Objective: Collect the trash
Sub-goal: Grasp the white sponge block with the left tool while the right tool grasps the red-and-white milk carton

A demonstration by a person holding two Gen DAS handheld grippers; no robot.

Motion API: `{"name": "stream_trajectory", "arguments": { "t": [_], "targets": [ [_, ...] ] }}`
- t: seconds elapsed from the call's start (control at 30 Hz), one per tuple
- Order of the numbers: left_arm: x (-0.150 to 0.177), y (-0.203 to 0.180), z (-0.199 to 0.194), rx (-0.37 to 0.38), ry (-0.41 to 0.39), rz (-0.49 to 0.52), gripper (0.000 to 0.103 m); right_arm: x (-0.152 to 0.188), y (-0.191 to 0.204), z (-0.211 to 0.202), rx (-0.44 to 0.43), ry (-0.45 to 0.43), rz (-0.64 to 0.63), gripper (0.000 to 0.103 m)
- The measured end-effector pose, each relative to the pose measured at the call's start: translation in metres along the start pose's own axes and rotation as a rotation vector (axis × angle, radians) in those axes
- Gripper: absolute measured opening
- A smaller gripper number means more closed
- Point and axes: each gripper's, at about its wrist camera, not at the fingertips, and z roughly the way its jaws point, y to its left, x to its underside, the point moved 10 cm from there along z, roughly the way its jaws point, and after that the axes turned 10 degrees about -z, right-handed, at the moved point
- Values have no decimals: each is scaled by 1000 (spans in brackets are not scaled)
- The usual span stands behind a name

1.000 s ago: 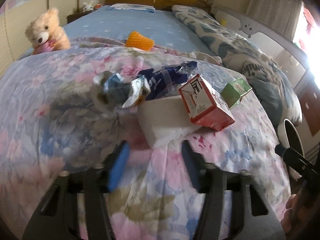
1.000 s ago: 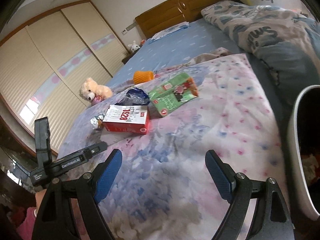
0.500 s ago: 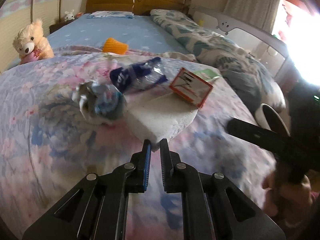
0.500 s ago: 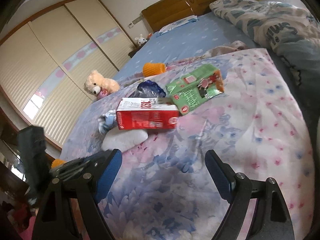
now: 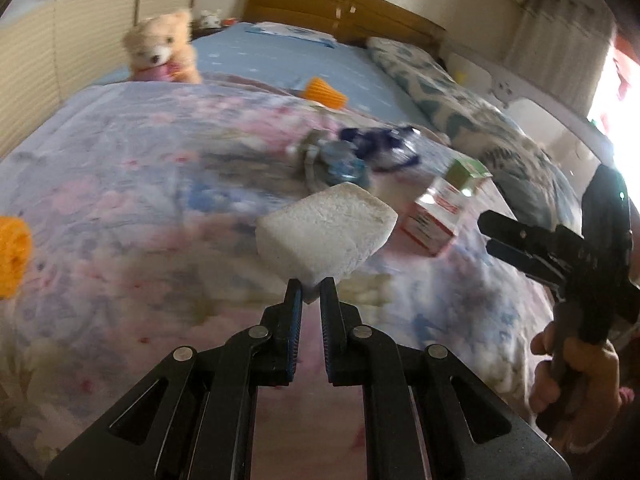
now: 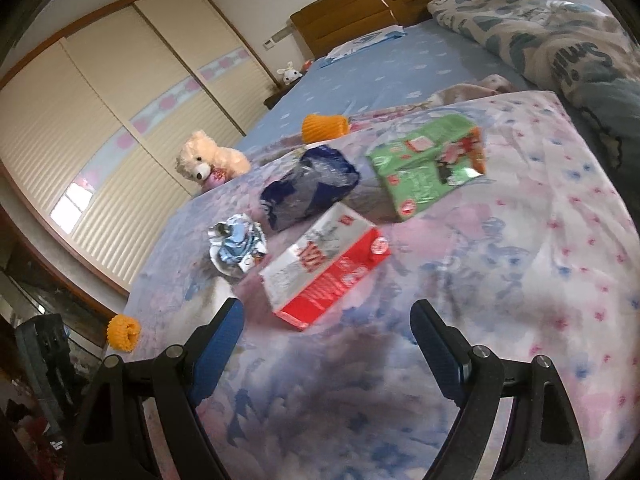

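My left gripper point(image 5: 310, 292) is shut on a corner of a white foam block point(image 5: 326, 238) and holds it lifted above the floral quilt point(image 5: 120, 208). My right gripper point(image 6: 326, 322) is open and empty, just short of a red and white carton point(image 6: 326, 266); it also shows in the left wrist view point(image 5: 532, 244). Beyond lie a crumpled foil wrapper point(image 6: 237, 246), a blue plastic bag point(image 6: 308, 188) and a green carton point(image 6: 428, 166). The red carton point(image 5: 436, 216) and green carton point(image 5: 468, 172) show in the left wrist view too.
A teddy bear point(image 6: 210, 160) sits at the quilt's far left. An orange ridged cup point(image 6: 323, 127) lies on the blue sheet, another orange piece point(image 6: 123, 332) at the quilt's near left edge. A rolled duvet point(image 6: 560, 44) lies along the right. A wooden headboard point(image 6: 384, 0) stands behind.
My left gripper closed on the foam block and lifted it off the quilt, away from the red carton. My right gripper moved in closer to the red carton, still open.
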Motion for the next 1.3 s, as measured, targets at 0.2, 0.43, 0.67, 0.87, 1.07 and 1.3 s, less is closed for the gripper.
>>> {"name": "stream_trajectory", "arguments": {
  "t": [0.2,0.43,0.67,0.87,1.07,1.3],
  "targets": [
    [-3,25,2,-23,-5,-54,8,-2,13,26,38,32,25,86],
    [-2,27,4,-7,6,-68,8,-12,18,49,205,40,38,86],
    [4,13,5,14,24,-62,9,-10,11,41,192,58,-25,54],
    [14,-11,8,41,52,-34,10,9,15,2,101,133,-140,53],
    [23,-11,9,19,82,4,39,34,-6,-26,139,195,-138,60],
    [10,0,8,-14,53,6,63,20,-12,-14,183,117,-7,79]
  ]
}}
